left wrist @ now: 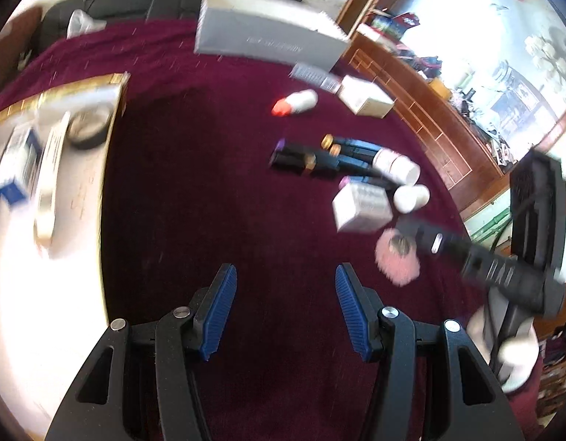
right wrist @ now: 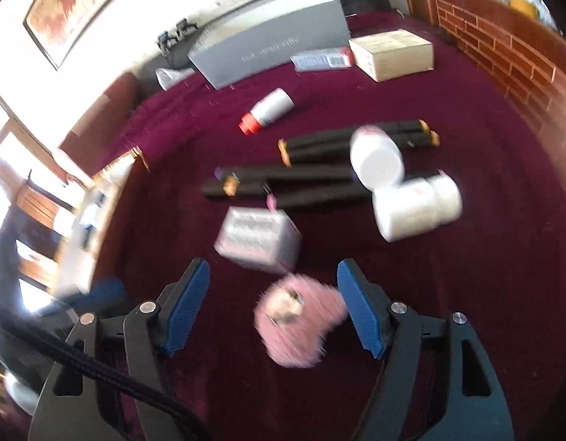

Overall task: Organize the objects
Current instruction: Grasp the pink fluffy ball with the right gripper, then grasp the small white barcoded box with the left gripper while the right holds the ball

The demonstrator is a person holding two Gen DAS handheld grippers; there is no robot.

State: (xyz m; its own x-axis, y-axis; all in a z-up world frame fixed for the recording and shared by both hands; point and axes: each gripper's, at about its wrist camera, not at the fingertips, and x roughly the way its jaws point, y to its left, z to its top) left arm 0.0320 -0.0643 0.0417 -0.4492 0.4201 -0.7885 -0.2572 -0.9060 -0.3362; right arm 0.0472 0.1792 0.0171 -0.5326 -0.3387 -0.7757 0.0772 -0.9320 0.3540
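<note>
On the maroon cloth [left wrist: 194, 198] my left gripper [left wrist: 285, 272] is open over bare fabric, with nothing between its blue pads. My right gripper [right wrist: 273, 268] is open too. A fluffy pink puff [right wrist: 297, 316] lies between its fingers, close to the right pad, and the left pad stands clear of it. In the left wrist view the puff [left wrist: 397, 257] sits beside one of the right gripper's fingers [left wrist: 448, 246]. Just ahead lie a small white box [right wrist: 257, 240], two white bottles [right wrist: 415, 209], several black tubes [right wrist: 312, 180] and a red-capped white bottle [right wrist: 268, 110].
A long grey box [right wrist: 272, 47] and a cardboard box [right wrist: 393, 53] stand at the far edge. A gold-rimmed white tray [left wrist: 110, 84] at the left holds a blue box [left wrist: 18, 169] and a tape roll [left wrist: 86, 128]. A wooden railing [left wrist: 430, 117] borders the right side.
</note>
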